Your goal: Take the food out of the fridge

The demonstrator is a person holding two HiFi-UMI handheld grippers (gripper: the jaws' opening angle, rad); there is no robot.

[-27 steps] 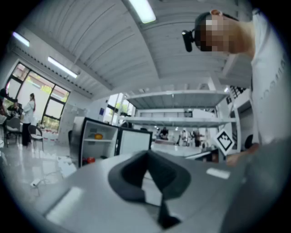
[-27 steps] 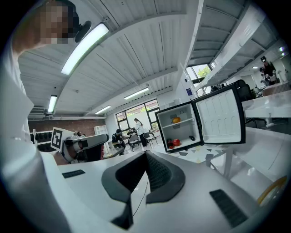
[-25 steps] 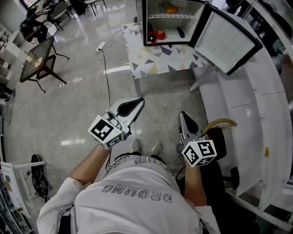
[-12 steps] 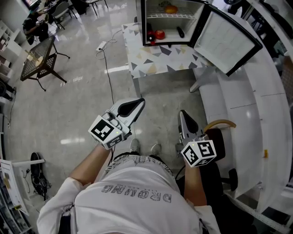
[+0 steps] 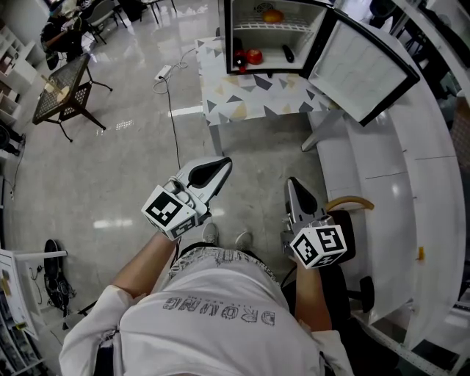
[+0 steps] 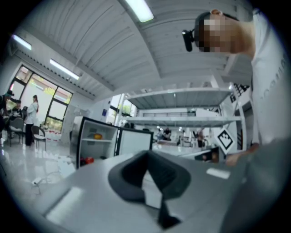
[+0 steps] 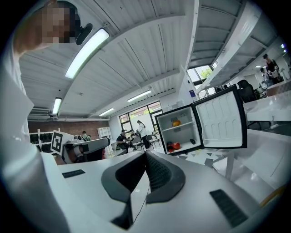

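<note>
The small fridge (image 5: 275,33) stands open on a patterned table (image 5: 250,95), its door (image 5: 363,66) swung out to the right. An orange fruit (image 5: 273,15) lies on the upper shelf. Red food (image 5: 253,56) and a small black item (image 5: 288,53) lie on the fridge floor. My left gripper (image 5: 222,163) and right gripper (image 5: 291,185) are held side by side well short of the table, both shut and empty. The right gripper view shows the fridge (image 7: 182,129) ahead beyond the right gripper (image 7: 145,155). In the left gripper view the fridge (image 6: 95,141) is far off past the left gripper (image 6: 146,154).
A black mesh side table (image 5: 62,92) stands on the floor at the left. A power strip with a cable (image 5: 163,73) lies beside the patterned table. A long white counter (image 5: 411,183) runs down the right side, with a dark chair (image 5: 349,220) beside my right gripper.
The fridge and its table have slid slightly down and left in the head view. Both grippers keep the same pose and stay shut.
</note>
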